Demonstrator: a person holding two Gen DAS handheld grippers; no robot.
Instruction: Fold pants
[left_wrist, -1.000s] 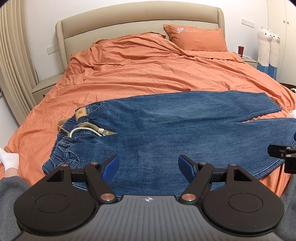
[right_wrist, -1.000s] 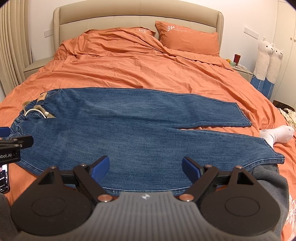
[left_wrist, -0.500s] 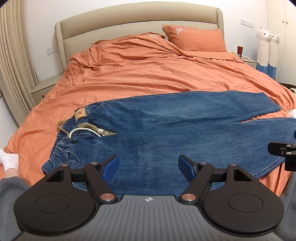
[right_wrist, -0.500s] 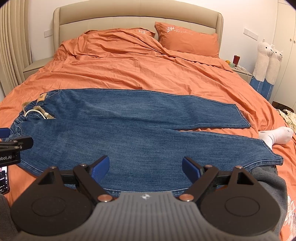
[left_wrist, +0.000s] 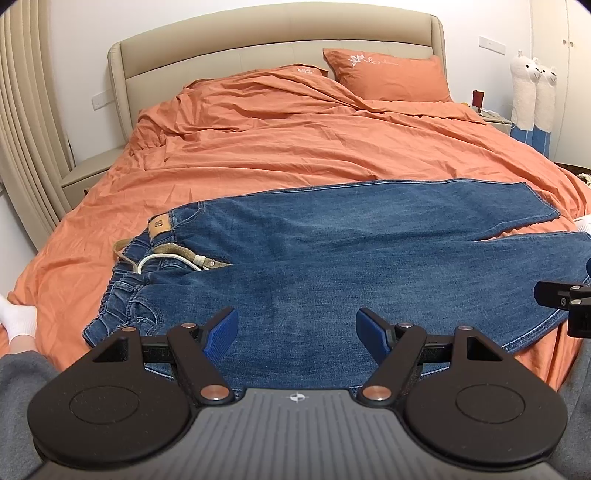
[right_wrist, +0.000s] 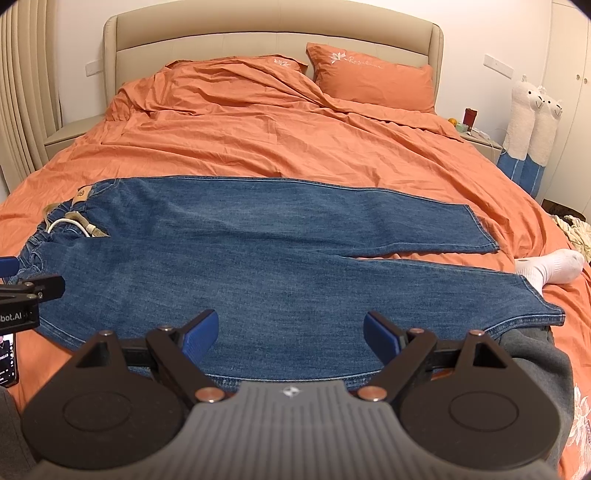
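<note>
Orange bed (left_wrist: 295, 147): jeans (left_wrist: 332, 258) flat, beyond both grippers; left gripper (left_wrist: 296, 329), right gripper (right_wrist: 290, 332) spread wide, empty.

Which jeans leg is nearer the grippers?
The lower leg, ending beside the white sock; the other leg lies farther up the bed, toward the pillows.

Blue jeans (right_wrist: 258, 251), flat on bed, legs spread
</note>
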